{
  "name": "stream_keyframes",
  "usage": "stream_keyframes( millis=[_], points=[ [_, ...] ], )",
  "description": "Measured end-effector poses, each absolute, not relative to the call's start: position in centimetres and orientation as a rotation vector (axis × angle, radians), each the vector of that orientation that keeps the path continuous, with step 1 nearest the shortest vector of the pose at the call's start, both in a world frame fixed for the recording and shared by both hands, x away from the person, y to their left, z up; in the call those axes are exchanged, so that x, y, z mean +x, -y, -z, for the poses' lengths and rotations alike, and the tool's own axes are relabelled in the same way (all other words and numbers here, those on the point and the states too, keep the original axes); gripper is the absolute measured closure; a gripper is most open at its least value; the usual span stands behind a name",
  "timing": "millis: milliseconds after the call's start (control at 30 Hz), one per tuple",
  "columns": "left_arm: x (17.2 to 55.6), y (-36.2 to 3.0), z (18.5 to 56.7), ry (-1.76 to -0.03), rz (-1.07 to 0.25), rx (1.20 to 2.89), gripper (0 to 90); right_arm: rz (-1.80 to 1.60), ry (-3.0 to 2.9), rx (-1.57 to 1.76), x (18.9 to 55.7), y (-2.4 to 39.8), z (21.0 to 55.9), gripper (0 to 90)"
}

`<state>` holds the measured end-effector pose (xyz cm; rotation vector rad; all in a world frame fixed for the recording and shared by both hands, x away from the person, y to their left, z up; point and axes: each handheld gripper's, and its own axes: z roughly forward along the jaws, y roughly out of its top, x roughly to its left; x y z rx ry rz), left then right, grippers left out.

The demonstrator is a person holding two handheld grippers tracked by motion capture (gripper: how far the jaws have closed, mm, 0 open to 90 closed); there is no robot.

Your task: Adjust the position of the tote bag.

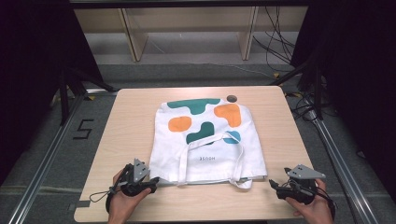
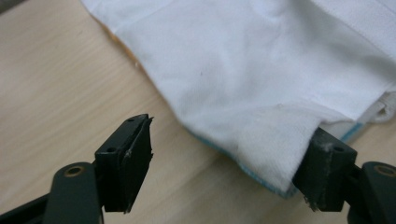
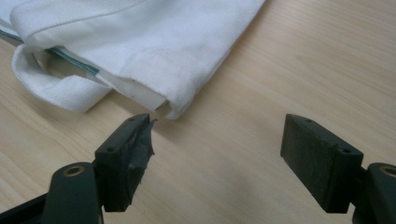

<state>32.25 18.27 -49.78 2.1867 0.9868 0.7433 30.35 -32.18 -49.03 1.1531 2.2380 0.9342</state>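
While tote bag (image 1: 208, 140) lies flat mid-table (image 1: 130, 116), high view puts left gripper (image 1: 152, 181) and right gripper (image 1: 275, 185) at its near corners. Left gripper view: jaws wide, empty, corner between them. Right gripper view: jaws wide, corner just ahead, loose handle (image 3: 56, 91) beside. Likely pre-grasp; next, advance and pinch corners.

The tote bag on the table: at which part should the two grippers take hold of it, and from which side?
Probably the two near corners of the tote bag, coming from the person's side. It lies flat, so only its edges give something to pinch. The left gripper already has the left corner between its open jaws; the right gripper, also open, faces the right corner, slightly short of it. The handles lie flat, harder to catch.
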Motion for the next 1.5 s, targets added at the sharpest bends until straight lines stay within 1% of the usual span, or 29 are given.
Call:
stream_keyframes(
  millis=[33, 67, 100, 133, 167, 200, 233, 267, 300, 367, 467, 600, 633, 767, 900, 1000, 1100, 1133, 1200, 1267, 1300, 1333, 1367, 1400, 1433, 1500],
  points=[
    [32.3, -18.3, 49.8, -0.987, -0.743, 2.187, 28.7, -0.934, -2.238, 1.153, 30.3, 32.2, 49.0, 25.9],
    [32.6, -18.0, 49.7, -0.939, -0.765, 2.214, 28.7, -0.937, -2.221, 1.157, 30.3, 32.1, 49.0, 26.0],
    [32.9, -17.8, 49.7, -0.927, -0.780, 2.223, 28.7, -0.937, -2.221, 1.157, 30.3, 32.1, 49.0, 26.0],
    [33.4, -17.6, 49.8, -0.944, -0.744, 2.206, 28.9, -0.939, -2.219, 1.163, 30.3, 32.0, 48.9, 26.0],
    [33.7, -17.8, 49.7, -0.915, -0.746, 2.213, 34.0, -0.941, -2.222, 1.142, 30.4, 31.9, 48.9, 26.6],
    [33.7, -17.7, 49.8, -0.949, -0.714, 2.188, 36.1, -0.933, -2.231, 1.132, 30.4, 31.9, 48.9, 26.6],
    [33.9, -17.7, 49.8, -0.938, -0.723, 2.186, 39.3, -0.943, -2.229, 1.125, 30.5, 31.8, 48.9, 26.6],
    [34.0, -17.8, 49.8, -0.894, -0.743, 2.188, 44.7, -0.940, -2.222, 1.125, 30.4, 31.6, 48.8, 26.6],
    [34.1, -17.7, 49.9, -0.889, -0.736, 2.184, 48.1, -0.933, -2.233, 1.086, 30.6, 31.6, 48.9, 26.8],
    [33.9, -17.7, 49.7, -0.841, -0.741, 2.208, 66.2, -0.933, -2.242, 1.090, 30.6, 31.2, 48.9, 27.7],
    [33.8, -17.5, 49.7, -0.820, -0.752, 2.237, 68.5, -0.904, -2.263, 1.041, 30.9, 30.9, 49.1, 28.0],
    [33.9, -17.9, 49.6, -0.847, -0.704, 2.212, 72.4, -0.859, -2.287, 1.016, 31.4, 30.3, 49.4, 29.8],
    [33.9, -18.1, 49.6, -0.895, -0.667, 2.159, 72.8, -0.821, -2.296, 0.993, 31.9, 30.0, 49.6, 30.4],
    [34.0, -18.4, 49.4, -0.875, -0.672, 2.186, 73.2, -0.784, -2.328, 0.987, 32.3, 29.4, 49.9, 32.2],
    [33.9, -18.3, 49.5, -0.889, -0.655, 2.179, 73.2, -0.771, -2.343, 0.949, 33.3, 28.7, 50.1, 33.0],
    [33.9, -18.3, 49.5, -0.889, -0.656, 2.178, 73.1, -0.795, -2.321, 0.904, 33.8, 28.2, 49.7, 39.8],
    [34.0, -18.4, 49.4, -0.868, -0.670, 2.194, 73.1, -0.782, -2.299, 0.895, 34.3, 27.6, 49.5, 43.8],
    [33.9, -18.3, 49.5, -0.885, -0.661, 2.183, 73.1, -0.777, -2.293, 0.884, 34.5, 27.5, 49.5, 44.8],
    [33.9, -18.3, 49.6, -0.887, -0.646, 2.179, 73.1, -0.747, -2.304, 0.864, 35.1, 27.0, 49.9, 51.9],
    [33.8, -18.3, 49.5, -0.880, -0.660, 2.187, 73.1, -0.715, -2.296, 0.862, 35.4, 26.7, 50.0, 56.6],
    [33.9, -18.2, 49.7, -0.881, -0.649, 2.172, 73.1, -0.705, -2.296, 0.860, 35.7, 26.6, 50.0, 62.5],
    [33.9, -18.2, 49.7, -0.881, -0.649, 2.172, 73.1, -0.705, -2.296, 0.860, 35.7, 26.6, 50.0, 62.5],
    [33.7, -18.0, 49.7, -0.878, -0.638, 2.167, 73.1, -0.700, -2.319, 0.824, 36.0, 26.7, 50.0, 68.8],
    [33.6, -17.9, 49.7, -0.857, -0.655, 2.183, 73.2, -0.699, -2.327, 0.829, 36.0, 26.7, 50.0, 75.3],
    [33.5, -17.9, 49.6, -0.845, -0.648, 2.201, 73.2, -0.698, -2.327, 0.823, 35.9, 26.7, 49.9, 77.4],
    [33.3, -17.9, 49.7, -0.851, -0.630, 2.181, 73.5, -0.728, -2.338, 0.827, 35.6, 26.9, 49.6, 79.4]
  ],
)
